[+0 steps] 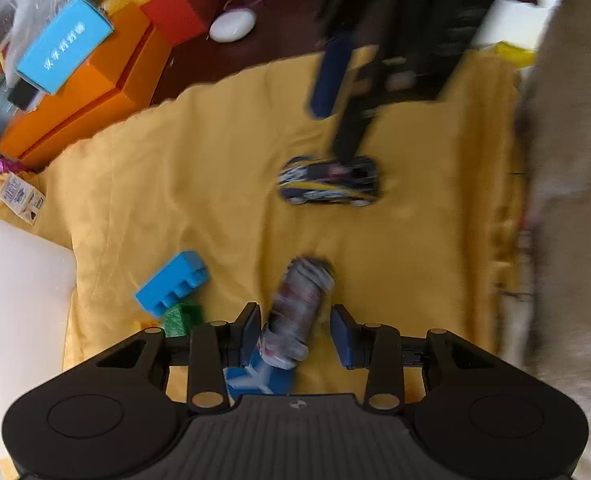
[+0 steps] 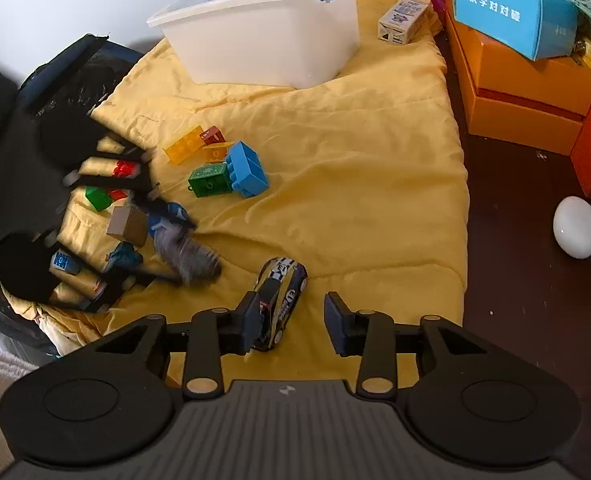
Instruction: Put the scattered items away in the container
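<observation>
My left gripper (image 1: 295, 330) is open over the yellow cloth (image 1: 199, 184), with a blurred grey-and-red can (image 1: 297, 312) lying between its fingers. A blue brick (image 1: 173, 282) and a green brick (image 1: 183, 318) lie to its left. My right gripper (image 2: 293, 322) is open around a black-and-yellow toy car (image 2: 281, 294), which lies nearer its left finger; the car also shows in the left wrist view (image 1: 329, 180). The white container (image 2: 263, 28) stands at the far end of the cloth. Blue (image 2: 247, 170), green (image 2: 209, 180) and yellow (image 2: 185, 145) bricks lie mid-cloth.
Orange boxes (image 2: 523, 92) with a blue box (image 2: 511, 10) on top stand right of the cloth. A white egg-shaped object (image 2: 576, 227) lies on the dark floor. A small carton (image 2: 401, 20) sits by the container. More bricks (image 2: 99, 198) lie near the left gripper.
</observation>
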The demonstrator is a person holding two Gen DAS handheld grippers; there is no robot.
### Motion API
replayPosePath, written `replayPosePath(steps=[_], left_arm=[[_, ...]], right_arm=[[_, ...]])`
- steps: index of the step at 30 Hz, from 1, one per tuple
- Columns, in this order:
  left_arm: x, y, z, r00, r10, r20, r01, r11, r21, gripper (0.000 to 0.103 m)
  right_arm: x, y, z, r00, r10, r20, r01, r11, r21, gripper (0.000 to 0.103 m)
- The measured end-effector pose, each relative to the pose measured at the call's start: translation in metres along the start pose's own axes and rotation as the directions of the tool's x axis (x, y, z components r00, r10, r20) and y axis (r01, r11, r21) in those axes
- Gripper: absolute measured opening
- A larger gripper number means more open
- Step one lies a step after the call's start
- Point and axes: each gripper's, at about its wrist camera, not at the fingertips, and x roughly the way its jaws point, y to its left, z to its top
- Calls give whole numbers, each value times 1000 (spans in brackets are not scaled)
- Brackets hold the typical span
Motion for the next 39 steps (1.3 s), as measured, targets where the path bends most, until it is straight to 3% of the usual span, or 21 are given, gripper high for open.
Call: replayPosePath(steps=[2, 3, 4, 6, 9, 12, 15, 17, 20, 23, 25, 26, 27, 30, 33, 35, 37, 38, 39], left_arm=[[3, 22, 2, 996, -92, -5, 91, 988, -128, 33], [3, 31, 1, 992, -128, 4, 125, 968, -218, 20], [1, 37, -3, 990, -136, 29, 138, 943, -302, 18], [-5, 38, -12, 995, -83, 48, 96, 893, -441, 17], [-11, 26, -22, 999, -16, 48, 42, 786, -617, 19], [-19, 6, -22, 996, 86, 30, -42, 727, -685, 26], [-32, -13, -14, 982, 187, 28, -116, 713, -691, 39], [-40, -22, -8, 979, 188, 79, -80, 713, -696, 40], [-43, -27, -5, 980, 103, 168, 52, 686, -726, 40], [-48, -29, -11, 973, 164, 162, 16, 654, -756, 40], [-50, -16, -19, 966, 200, 165, 9, 612, -791, 46], [-47, -11, -22, 967, 186, 175, 25, 613, -789, 54], [-40, -6, -22, 972, 160, 173, 34, 634, -773, 54], [-23, -4, -17, 983, 115, 145, 14, 738, -675, 52], [-16, -5, -16, 988, 63, 144, 40, 785, -618, 50], [-8, -5, -14, 987, 25, 158, 77, 792, -605, 50], [2, -6, -13, 989, 28, 142, 67, 784, -618, 47], [0, -4, -13, 987, 39, 156, 70, 766, -639, 35], [-1, -1, -14, 987, 45, 154, 71, 738, -671, 35]], right_arm=[[1, 0, -2, 1000, -1, -10, 1, 1000, -4, 41], [1, 2, -2, 1000, 2, -16, -2, 1000, -10, 41], [1, 3, -3, 1000, 8, -17, -9, 1000, -18, 41], [-1, 7, -4, 1000, 7, -11, -8, 999, -38, 41], [2, 10, -3, 1000, -6, -17, 5, 999, -52, 41], [4, 11, -1, 1000, -7, -23, 5, 999, -50, 41], [4, 14, 0, 1000, -1, -22, -1, 998, -60, 41], [3, 16, 0, 1000, -4, -18, 3, 997, -72, 41], [2, 16, 0, 1000, -8, -15, 6, 997, -74, 41], [2, 17, 0, 1000, -8, -16, 7, 997, -76, 42], [3, 16, 0, 1000, 3, -27, -5, 998, -57, 44], [5, 15, 0, 999, 8, -31, -9, 999, -44, 44], [7, 15, 0, 999, 6, -35, -8, 999, -33, 44], [14, 16, 3, 999, -7, -43, 7, 1000, -1, 44], [22, 20, 6, 998, -18, -54, 17, 1000, -22, 46], [31, 25, 5, 996, -39, -81, 35, 998, -50, 49], [34, 28, 1, 995, -63, -78, 55, 994, -90, 43], [33, 30, -1, 994, -86, -71, 76, 988, -131, 38], [30, 31, -2, 993, -98, -63, 87, 984, -156, 36]])
